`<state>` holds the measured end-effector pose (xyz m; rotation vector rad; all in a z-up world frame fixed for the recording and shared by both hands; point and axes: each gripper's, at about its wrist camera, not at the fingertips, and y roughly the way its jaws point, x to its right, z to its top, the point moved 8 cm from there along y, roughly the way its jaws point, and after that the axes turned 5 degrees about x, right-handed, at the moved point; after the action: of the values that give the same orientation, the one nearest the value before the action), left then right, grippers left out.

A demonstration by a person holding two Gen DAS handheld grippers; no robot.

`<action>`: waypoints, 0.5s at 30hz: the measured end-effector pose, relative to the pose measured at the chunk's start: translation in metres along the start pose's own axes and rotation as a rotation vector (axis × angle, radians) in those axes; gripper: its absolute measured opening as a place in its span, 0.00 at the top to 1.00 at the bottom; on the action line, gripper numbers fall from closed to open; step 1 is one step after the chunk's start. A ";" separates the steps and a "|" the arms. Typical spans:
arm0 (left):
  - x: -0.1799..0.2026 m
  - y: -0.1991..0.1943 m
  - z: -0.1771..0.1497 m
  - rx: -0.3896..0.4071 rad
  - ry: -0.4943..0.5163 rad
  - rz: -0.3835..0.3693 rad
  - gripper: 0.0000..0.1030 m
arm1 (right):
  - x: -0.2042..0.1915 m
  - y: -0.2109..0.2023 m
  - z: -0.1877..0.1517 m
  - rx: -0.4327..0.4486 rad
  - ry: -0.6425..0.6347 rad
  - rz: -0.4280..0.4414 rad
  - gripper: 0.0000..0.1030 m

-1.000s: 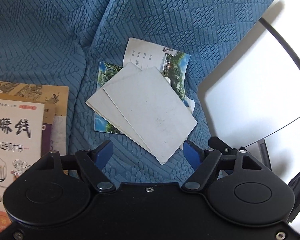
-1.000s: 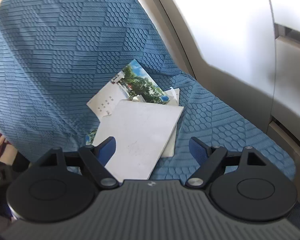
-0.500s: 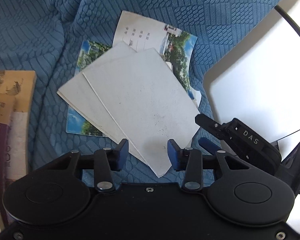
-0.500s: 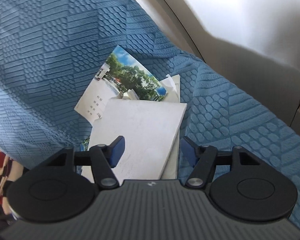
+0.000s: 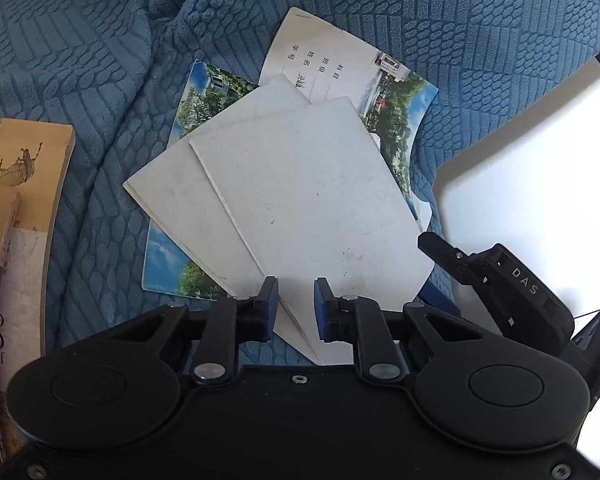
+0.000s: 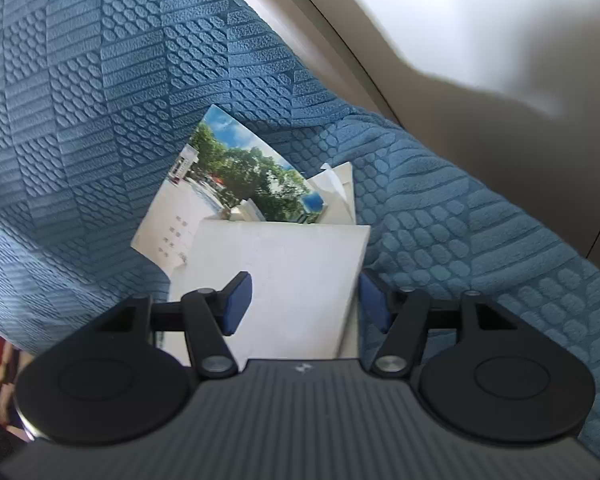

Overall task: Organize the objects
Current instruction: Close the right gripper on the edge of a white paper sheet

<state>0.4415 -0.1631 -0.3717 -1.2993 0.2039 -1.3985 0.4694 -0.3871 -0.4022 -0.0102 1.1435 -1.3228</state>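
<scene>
A loose pile of thin booklets lies on the blue sofa cover (image 5: 100, 60). Two white-backed booklets (image 5: 308, 200) sit on top of two with tree-photo covers (image 5: 396, 108). My left gripper (image 5: 296, 304) hovers low over the near corner of the white booklets. Its jaws are closing to a narrow gap, with that corner showing between them and the pads not pressing it. My right gripper (image 6: 306, 304) straddles the top white booklet (image 6: 284, 264) at its right edge. Its jaws are also closing and still stand apart. One of its fingers (image 5: 440, 250) shows at the pile's right corner.
Several larger books (image 5: 20, 168) are stacked at the left edge of the cover. A smooth white surface (image 5: 520, 180) borders the cover on the right. A pale curved panel (image 6: 480, 60) rises behind the pile. The cover is creased and folded around the booklets.
Both grippers came down and in toward the pile. The left jaws narrowed from wide to a small gap, the right jaws narrowed a little, and the right gripper entered the left wrist view.
</scene>
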 end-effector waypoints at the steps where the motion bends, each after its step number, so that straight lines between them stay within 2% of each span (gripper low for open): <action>1: 0.001 0.000 -0.001 -0.002 0.004 0.001 0.84 | 0.002 0.000 0.001 -0.001 0.026 0.012 0.40; 4: 0.001 0.001 0.000 -0.007 0.012 0.005 0.85 | 0.002 -0.007 0.005 0.009 0.071 0.073 0.46; 5: 0.001 0.001 0.000 -0.010 0.013 0.005 0.85 | -0.002 -0.011 0.007 0.016 0.065 0.108 0.54; 6: 0.000 0.002 0.001 -0.013 0.008 0.001 0.86 | -0.006 -0.014 0.007 0.019 0.058 0.152 0.67; 7: -0.001 0.003 0.002 -0.015 0.000 -0.004 0.87 | -0.012 -0.016 0.006 0.013 0.053 0.197 0.71; 10: -0.002 0.004 0.004 -0.017 -0.008 -0.009 0.88 | -0.025 -0.020 0.001 -0.017 0.032 0.277 0.74; 13: -0.003 0.004 0.004 -0.013 -0.010 -0.014 0.87 | -0.029 -0.017 -0.004 -0.063 0.067 0.320 0.78; 15: -0.004 0.001 0.004 -0.014 -0.024 -0.022 0.85 | -0.025 -0.012 -0.006 -0.090 0.104 0.311 0.93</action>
<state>0.4446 -0.1580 -0.3735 -1.3329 0.1831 -1.4015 0.4611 -0.3682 -0.3824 0.1666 1.2369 -1.0045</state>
